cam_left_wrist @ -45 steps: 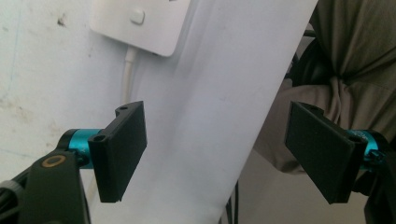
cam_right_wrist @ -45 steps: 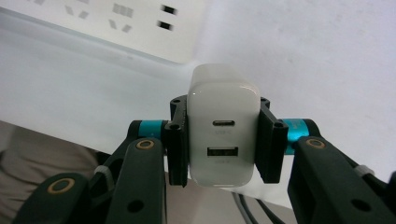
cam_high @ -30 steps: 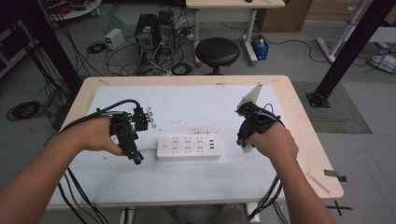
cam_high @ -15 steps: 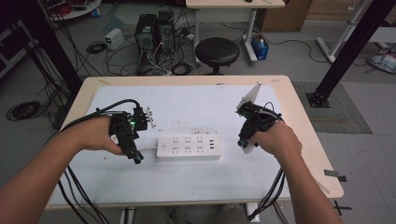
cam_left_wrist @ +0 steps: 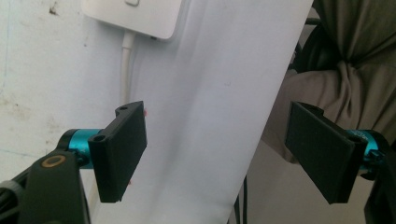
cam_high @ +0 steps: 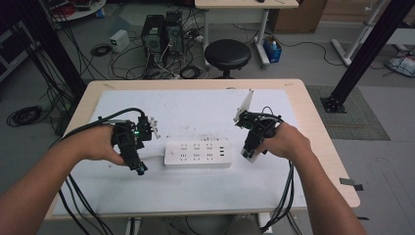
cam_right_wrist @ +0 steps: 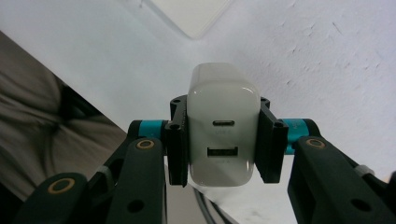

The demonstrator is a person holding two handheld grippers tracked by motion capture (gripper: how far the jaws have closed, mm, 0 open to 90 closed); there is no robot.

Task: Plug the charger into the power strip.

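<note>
White charger (cam_right_wrist: 223, 125) in right jaws — prongs hidden — left jaws wide, empty.

Power strip (cam_left_wrist: 135, 16) cut off by top edge; charger (cam_right_wrist: 223, 126) prongs hidden; strip socket detail too small.

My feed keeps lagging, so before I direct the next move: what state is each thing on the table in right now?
White plastic power strip: flat on the table, sockets up and empty, cord trailing left.
White two-port charger block: clamped between the right gripper's pads, ports facing the camera, not plugged in.
Right gripper: shut on the charger.
Left gripper: open, empty, beside the strip's left end.
</note>
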